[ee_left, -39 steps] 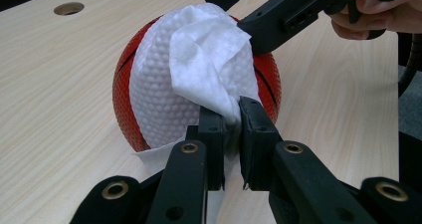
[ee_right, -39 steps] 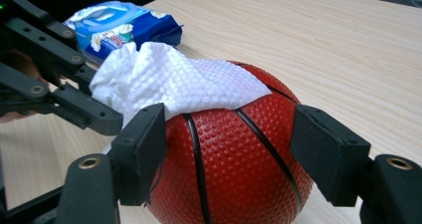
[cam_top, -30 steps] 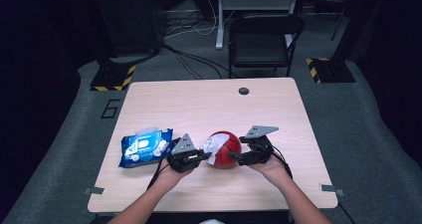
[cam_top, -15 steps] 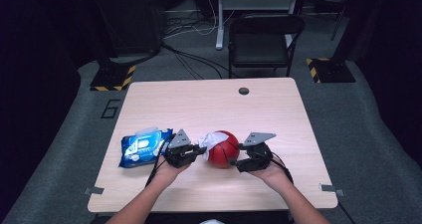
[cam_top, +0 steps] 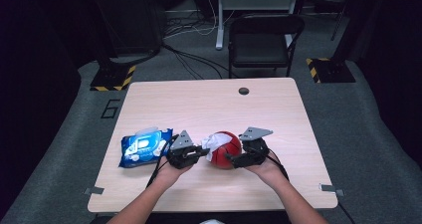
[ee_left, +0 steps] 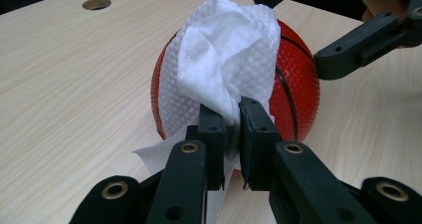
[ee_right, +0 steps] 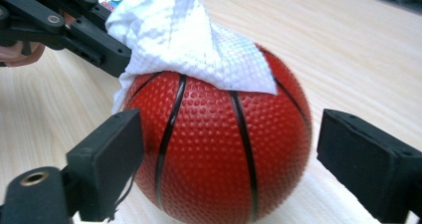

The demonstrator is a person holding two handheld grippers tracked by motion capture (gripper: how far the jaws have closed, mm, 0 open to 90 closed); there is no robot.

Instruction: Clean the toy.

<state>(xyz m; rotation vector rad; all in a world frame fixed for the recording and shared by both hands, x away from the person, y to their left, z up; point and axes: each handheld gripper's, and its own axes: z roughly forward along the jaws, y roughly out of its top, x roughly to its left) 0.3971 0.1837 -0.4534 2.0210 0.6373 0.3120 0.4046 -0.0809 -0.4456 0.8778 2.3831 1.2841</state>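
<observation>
left fingers (ee_left: 231,134) pinch wipe (ee_left: 226,50) | draped on ball (ee_right: 219,154) | right fingers (ee_right: 224,164) apparently apart

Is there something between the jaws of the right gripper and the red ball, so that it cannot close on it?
Nothing visible stands in the way. The right gripper has just been opening; its jaws stand on either side of the red ball with bare gaps. The white wipe, held by the left gripper, lies over the ball's top, above the jaws.
</observation>
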